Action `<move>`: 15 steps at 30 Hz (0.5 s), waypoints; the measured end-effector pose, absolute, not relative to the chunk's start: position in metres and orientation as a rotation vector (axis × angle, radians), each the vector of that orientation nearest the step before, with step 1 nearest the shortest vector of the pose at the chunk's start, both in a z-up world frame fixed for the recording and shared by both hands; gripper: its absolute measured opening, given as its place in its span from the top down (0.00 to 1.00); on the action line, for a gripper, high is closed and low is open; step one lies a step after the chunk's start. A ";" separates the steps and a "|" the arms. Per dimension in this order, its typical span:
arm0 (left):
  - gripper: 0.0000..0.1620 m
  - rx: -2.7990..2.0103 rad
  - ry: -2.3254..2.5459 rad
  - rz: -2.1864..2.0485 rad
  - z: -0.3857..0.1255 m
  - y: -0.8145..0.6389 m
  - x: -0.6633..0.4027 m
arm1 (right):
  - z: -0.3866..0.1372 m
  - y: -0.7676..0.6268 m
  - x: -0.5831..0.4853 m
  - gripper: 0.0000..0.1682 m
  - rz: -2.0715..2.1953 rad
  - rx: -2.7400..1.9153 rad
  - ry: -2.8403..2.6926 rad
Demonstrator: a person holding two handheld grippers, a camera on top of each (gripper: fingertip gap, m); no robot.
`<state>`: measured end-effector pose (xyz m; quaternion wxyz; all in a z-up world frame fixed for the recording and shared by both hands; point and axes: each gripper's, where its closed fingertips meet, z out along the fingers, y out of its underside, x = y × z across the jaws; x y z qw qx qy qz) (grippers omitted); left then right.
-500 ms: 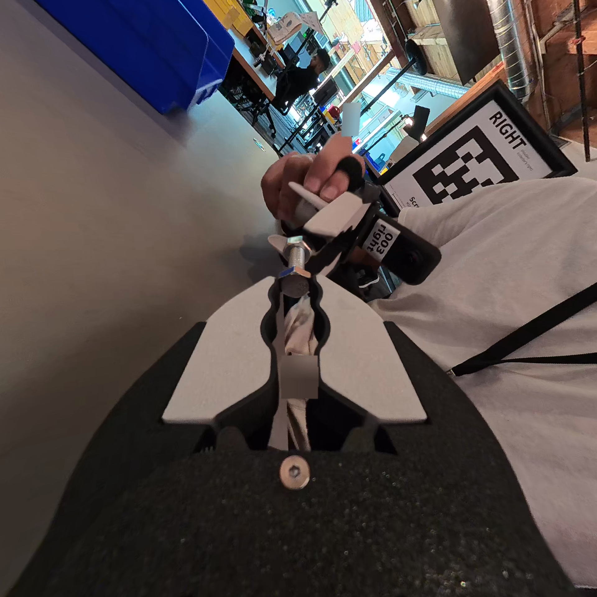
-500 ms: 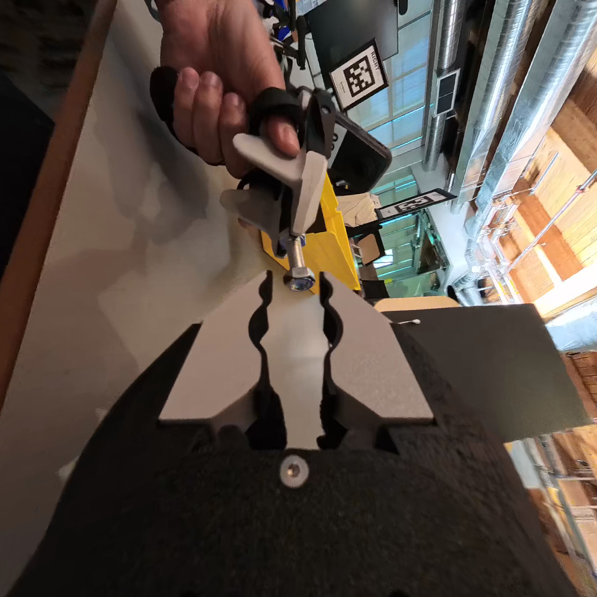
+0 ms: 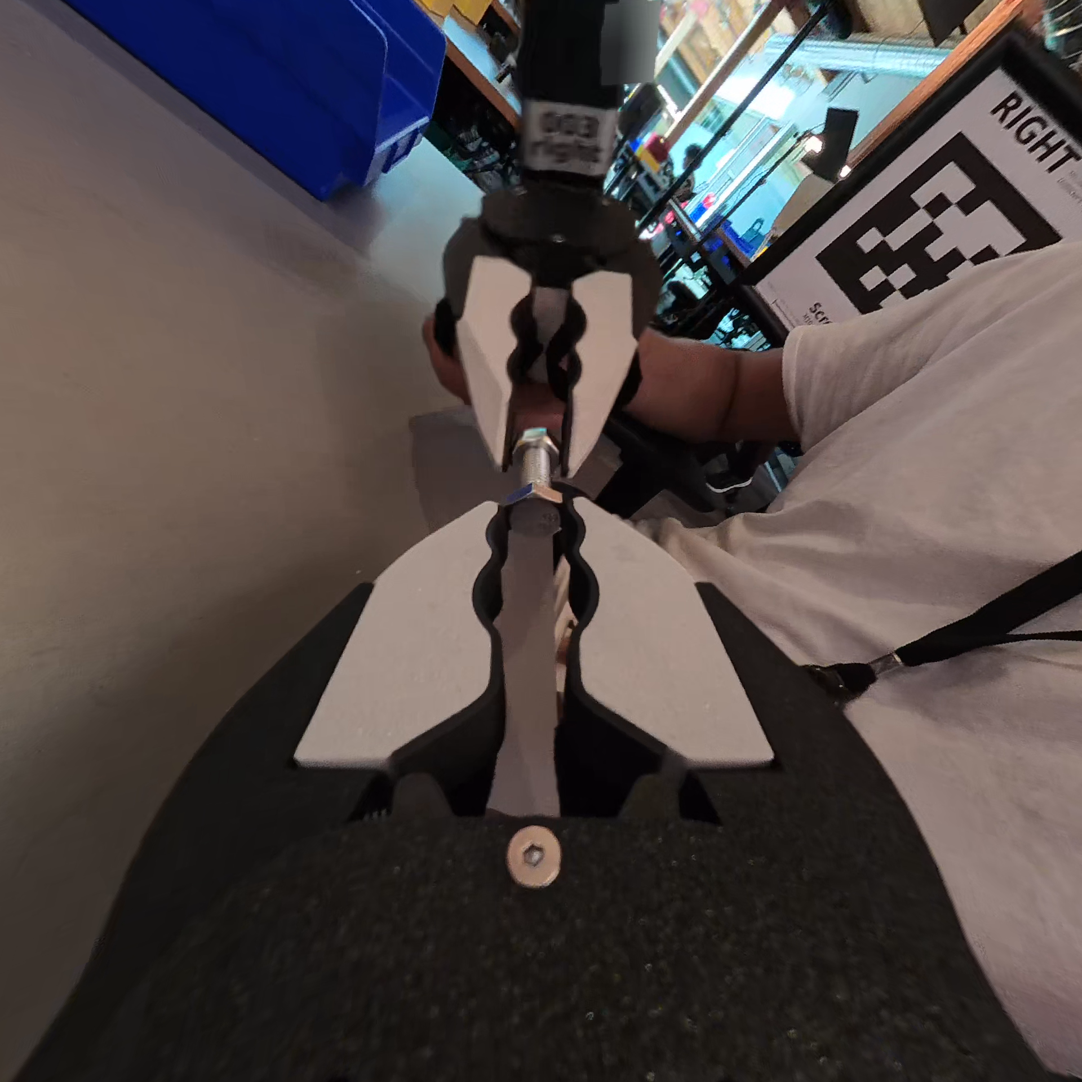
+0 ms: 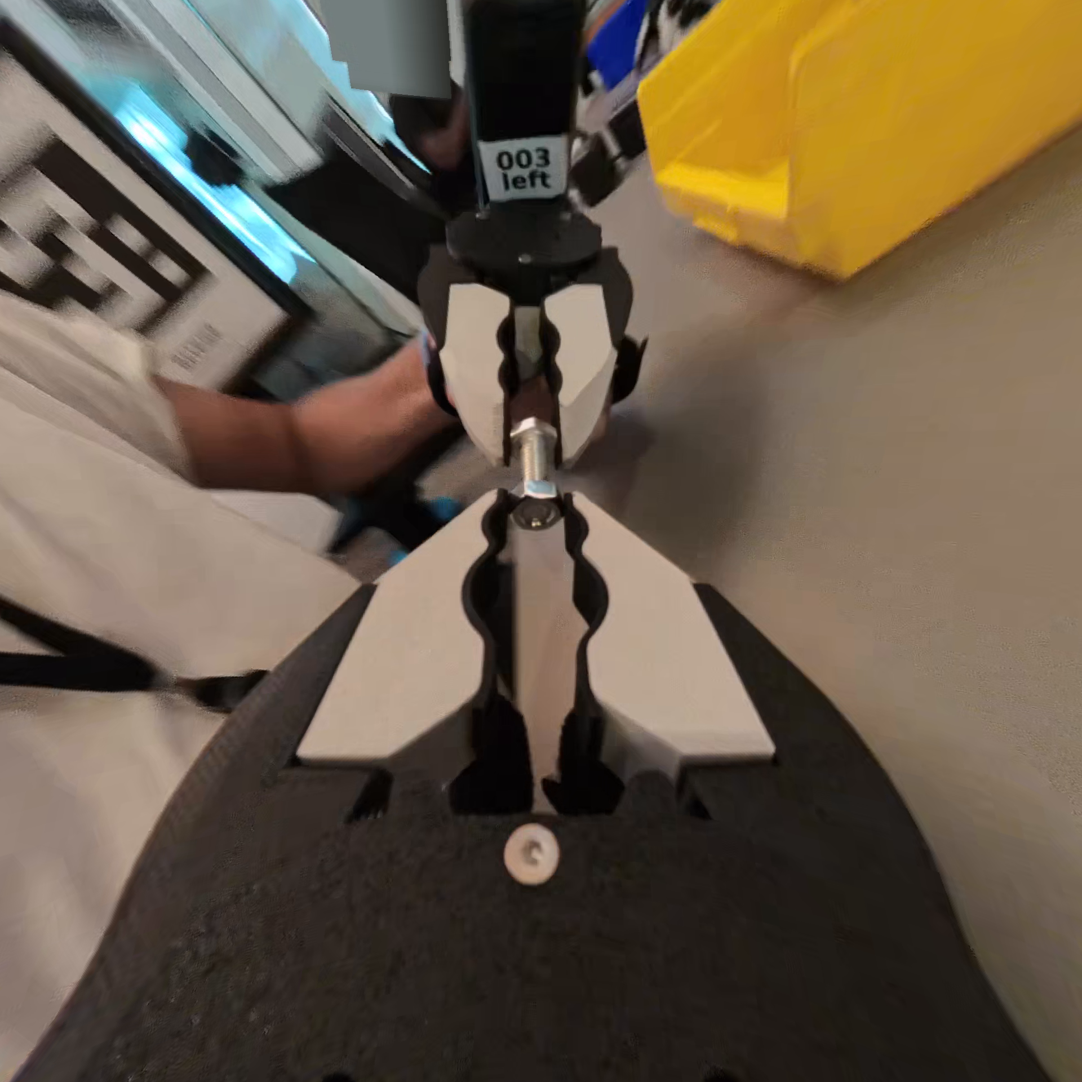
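The left gripper point(image 3: 534, 504) and right gripper point(image 4: 536, 504) face each other tip to tip above the grey tabletop point(image 3: 175, 468) — between them a steel bolt point(image 3: 536, 465). The left fingers point(image 3: 421, 638) pinch its hex head; the right fingers point(image 4: 661, 644) are closed narrowly on a hex nut point(image 4: 537, 489) threaded on the shaft. Beyond the bolt stand a blue bin point(image 3: 281, 76) and a yellow bin point(image 4: 849, 117).

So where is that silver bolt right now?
Left wrist view, mid-frame: the bolt is clamped end to end between the left gripper below and the right gripper facing it above.
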<state>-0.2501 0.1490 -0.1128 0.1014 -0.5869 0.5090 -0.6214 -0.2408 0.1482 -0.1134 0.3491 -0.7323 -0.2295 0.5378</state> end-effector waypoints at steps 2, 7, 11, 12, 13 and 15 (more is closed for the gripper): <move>0.89 -1.707 1.503 -1.813 -0.110 0.150 -0.250 | -0.111 0.148 -0.241 0.89 1.678 -1.902 -0.399; 0.90 -1.641 1.473 -1.820 -0.099 0.154 -0.252 | -0.101 0.150 -0.245 0.89 1.909 -1.831 -0.226; 0.89 -1.675 1.410 -1.877 -0.097 0.159 -0.254 | -0.086 0.160 -0.234 0.73 1.547 -1.737 -0.383; 0.89 -1.685 1.387 -1.894 -0.097 0.161 -0.254 | -0.088 0.164 -0.231 0.71 1.375 -1.742 -0.451; 0.89 -1.695 1.361 -1.918 -0.096 0.163 -0.254 | -0.092 0.166 -0.228 0.69 1.166 -1.749 -0.548; 0.89 -1.708 1.304 -1.981 -0.093 0.165 -0.253 | -0.102 0.169 -0.226 0.67 0.717 -1.723 -0.772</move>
